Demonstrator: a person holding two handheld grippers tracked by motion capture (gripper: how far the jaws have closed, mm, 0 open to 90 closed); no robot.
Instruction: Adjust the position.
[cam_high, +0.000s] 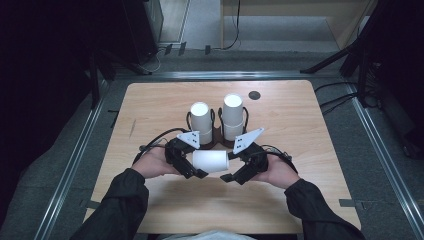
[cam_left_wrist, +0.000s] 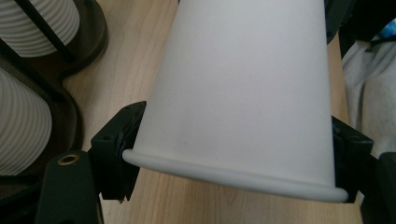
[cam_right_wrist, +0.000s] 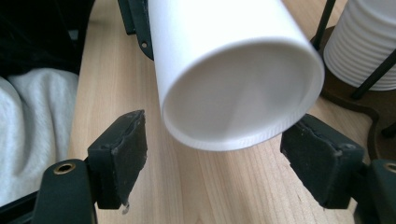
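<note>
Here, a person seated at a pale wooden table (cam_high: 300, 130) holds a black two-jaw gripper in each hand, and a plain white paper cup (cam_high: 210, 161) lies sideways in the air between them, just above the tabletop and near the person's edge of it.

The left gripper (cam_high: 196, 169) is clamped on the cup. In the left gripper view, its two black jaws press against opposite sides of the cup (cam_left_wrist: 243, 93) close to the rolled rim, and the cup's body stretches away from the camera.

The right gripper (cam_high: 231, 176) stands wide. In the right gripper view, the cup (cam_right_wrist: 238, 84) points one end toward the camera, a round rim with a recessed face inside it, and the two black pads (cam_right_wrist: 123, 154) sit on either side of that rim with clear gaps, touching nothing. The wooden tabletop shows beneath the cup.

Beyond the cup, farther from the person and near the middle of the table, stands a dark brown wooden holder with thin black wire posts (cam_high: 218, 131). It carries two upright stacks of ribbed white paper cups (cam_high: 202, 120), side by side, the right stack reaching a little farther back. The held cup hangs just in front of this holder, apart from it.

A small dark round disc (cam_high: 254, 95) is set in the tabletop behind the holder, toward the right. The person's dark sleeves (cam_high: 122, 200) enter from the near edge.
</note>
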